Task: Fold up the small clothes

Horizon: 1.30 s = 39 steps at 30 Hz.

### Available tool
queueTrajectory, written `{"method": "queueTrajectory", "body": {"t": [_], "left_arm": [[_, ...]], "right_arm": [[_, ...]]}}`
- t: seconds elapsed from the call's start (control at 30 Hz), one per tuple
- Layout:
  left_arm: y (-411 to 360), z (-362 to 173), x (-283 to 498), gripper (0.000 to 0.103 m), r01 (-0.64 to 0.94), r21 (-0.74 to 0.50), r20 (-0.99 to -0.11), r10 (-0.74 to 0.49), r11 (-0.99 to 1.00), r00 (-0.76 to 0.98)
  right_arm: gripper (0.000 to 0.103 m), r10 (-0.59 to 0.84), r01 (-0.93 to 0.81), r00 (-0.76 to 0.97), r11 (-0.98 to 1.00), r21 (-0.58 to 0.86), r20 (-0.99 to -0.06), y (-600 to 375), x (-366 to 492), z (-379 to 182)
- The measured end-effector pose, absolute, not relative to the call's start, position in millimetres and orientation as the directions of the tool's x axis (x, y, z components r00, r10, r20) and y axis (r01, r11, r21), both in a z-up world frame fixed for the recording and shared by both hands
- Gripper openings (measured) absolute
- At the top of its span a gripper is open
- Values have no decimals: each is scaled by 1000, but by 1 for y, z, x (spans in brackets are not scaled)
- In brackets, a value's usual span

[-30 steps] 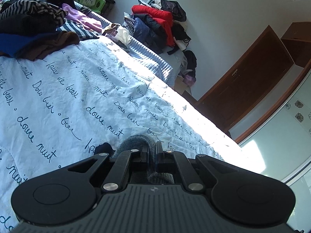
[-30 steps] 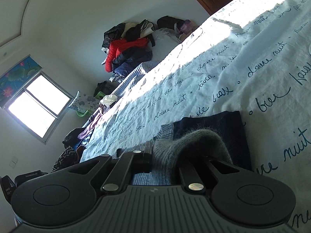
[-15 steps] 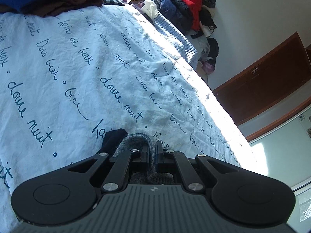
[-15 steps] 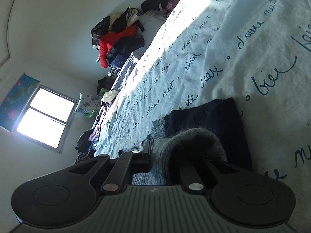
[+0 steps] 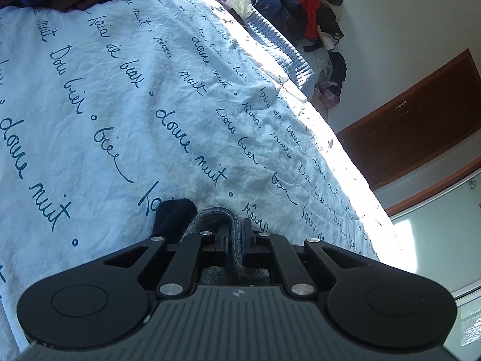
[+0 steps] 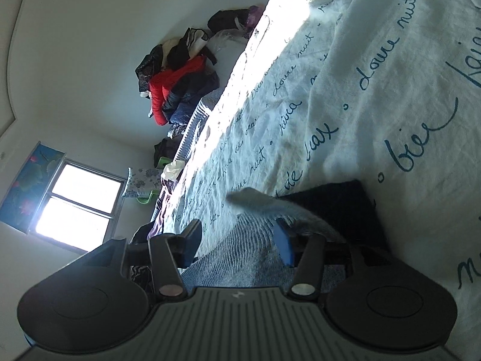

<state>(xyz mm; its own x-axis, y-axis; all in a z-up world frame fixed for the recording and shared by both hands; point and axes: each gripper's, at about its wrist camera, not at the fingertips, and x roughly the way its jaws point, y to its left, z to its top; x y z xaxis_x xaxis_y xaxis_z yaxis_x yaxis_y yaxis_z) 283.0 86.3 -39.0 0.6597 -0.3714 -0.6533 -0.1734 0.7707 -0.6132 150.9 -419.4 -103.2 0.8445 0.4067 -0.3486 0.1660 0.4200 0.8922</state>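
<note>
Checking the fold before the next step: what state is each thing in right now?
left gripper: shut on the grey knit garment
right gripper: jaws just opened, garment between them, not pinched
grey knit garment: bunched, lying on the bed
dark garment: flat on the bedsheet
bedsheet: spread, wrinkled
wooden door: closed

The right gripper point(image 6: 237, 240) has just opened its fingers, letting go of the grey knit garment point(image 6: 255, 258), which now seems to lie loose between them on the bed point(image 6: 375, 90).
</note>
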Motion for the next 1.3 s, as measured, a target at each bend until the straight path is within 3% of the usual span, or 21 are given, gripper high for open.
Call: {"method": "queueTrajectory", "body": {"t": [0.07, 0.3, 0.5, 0.6, 0.7, 0.87, 0.97, 1.03, 1.13, 1.3], "left_arm": [[84, -35, 284, 8, -159, -602, -650, -364, 782, 668], [76, -20, 284, 13, -105, -511, -619, -281, 853, 734], [80, -12, 277, 29, -72, -508, -608, -298, 858, 736], [69, -10, 263, 44, -11, -471, -610, -317, 882, 726], [55, -14, 253, 59, 35, -415, -632, -315, 909, 708], [42, -27, 249, 60, 31, -324, -683, -256, 946, 684], [38, -26, 242, 66, 55, -284, -678, -241, 957, 695], [34, -25, 236, 74, 68, -256, -672, -229, 964, 704], [27, -24, 225, 82, 97, -204, -663, -211, 974, 718], [21, -25, 204, 84, 121, -100, -649, -156, 988, 744]], "right_arm": [[68, 379, 173, 851, 450, 876, -363, -418, 152, -99], [75, 288, 158, 879, 577, 802, -381, -408, 145, -79], [76, 266, 116, 883, 673, 730, -386, -396, 141, -62], [76, 324, 49, 868, 697, 715, -375, -388, 141, -57], [78, 377, 18, 821, 734, 678, -430, -372, 147, -60], [78, 171, 175, 803, 848, 500, -571, -362, 151, -70], [78, 198, 158, 817, 827, 539, -542, -362, 138, -66], [84, 207, 132, 823, 837, 532, -529, -356, 128, -60], [89, 214, 75, 824, 877, 475, -525, -338, 112, -51], [94, 217, -27, 792, 946, 322, -571, -303, 92, -47]]}}
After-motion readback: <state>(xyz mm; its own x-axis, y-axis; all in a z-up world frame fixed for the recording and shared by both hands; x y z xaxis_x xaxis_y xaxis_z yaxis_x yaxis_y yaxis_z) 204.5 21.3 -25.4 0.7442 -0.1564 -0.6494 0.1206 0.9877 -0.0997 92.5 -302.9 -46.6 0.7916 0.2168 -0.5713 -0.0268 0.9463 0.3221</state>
